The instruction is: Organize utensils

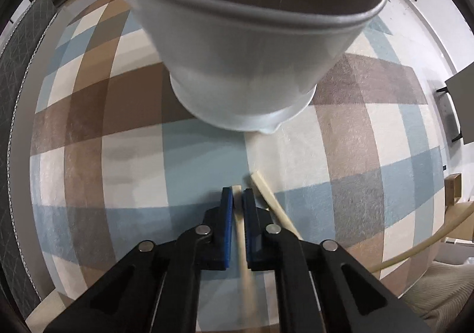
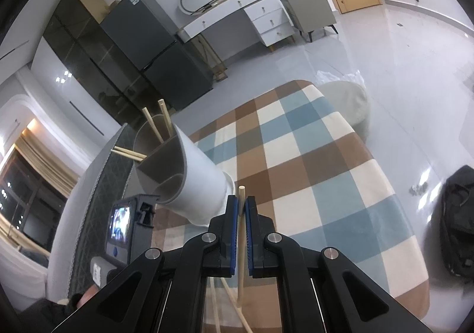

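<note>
- Over the checked cloth [image 1: 118, 185], left gripper [image 1: 238, 199] clenches a chopstick [image 1: 240, 232]; another lies just right.
- Right gripper [image 2: 242, 208] grips its own chopstick [image 2: 241, 244].
- Next: lift both to the grey holder [image 2: 189, 173] at far left.

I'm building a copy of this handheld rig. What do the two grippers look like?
Both look alike: the left gripper and right gripper have matte black linkage arms joined by round silver pivot pins, and two flat black fingers lined with blue pads. No cables, markings or sleeves are visible on them.
</note>
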Demonstrator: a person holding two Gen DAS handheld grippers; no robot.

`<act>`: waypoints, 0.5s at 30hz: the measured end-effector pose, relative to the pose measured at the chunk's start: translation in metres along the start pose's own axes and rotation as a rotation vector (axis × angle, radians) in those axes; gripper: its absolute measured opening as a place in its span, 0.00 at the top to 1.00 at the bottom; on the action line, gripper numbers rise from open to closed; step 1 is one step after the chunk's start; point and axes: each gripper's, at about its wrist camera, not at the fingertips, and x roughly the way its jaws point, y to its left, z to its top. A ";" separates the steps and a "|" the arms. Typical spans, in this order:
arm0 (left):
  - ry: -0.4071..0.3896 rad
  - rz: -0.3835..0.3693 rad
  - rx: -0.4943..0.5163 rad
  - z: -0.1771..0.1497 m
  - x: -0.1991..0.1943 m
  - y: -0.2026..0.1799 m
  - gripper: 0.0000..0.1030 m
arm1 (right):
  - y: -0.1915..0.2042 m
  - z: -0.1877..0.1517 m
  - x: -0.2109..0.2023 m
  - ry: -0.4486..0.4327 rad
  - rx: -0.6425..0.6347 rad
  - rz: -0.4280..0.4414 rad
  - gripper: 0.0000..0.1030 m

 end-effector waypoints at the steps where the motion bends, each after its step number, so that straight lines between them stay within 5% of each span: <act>1: -0.013 -0.013 -0.006 0.002 0.000 0.000 0.98 | 0.001 0.000 0.000 0.000 -0.005 0.001 0.96; 15: -0.440 -0.167 -0.088 -0.038 -0.101 0.034 0.98 | 0.037 -0.018 -0.025 -0.087 -0.157 -0.002 0.96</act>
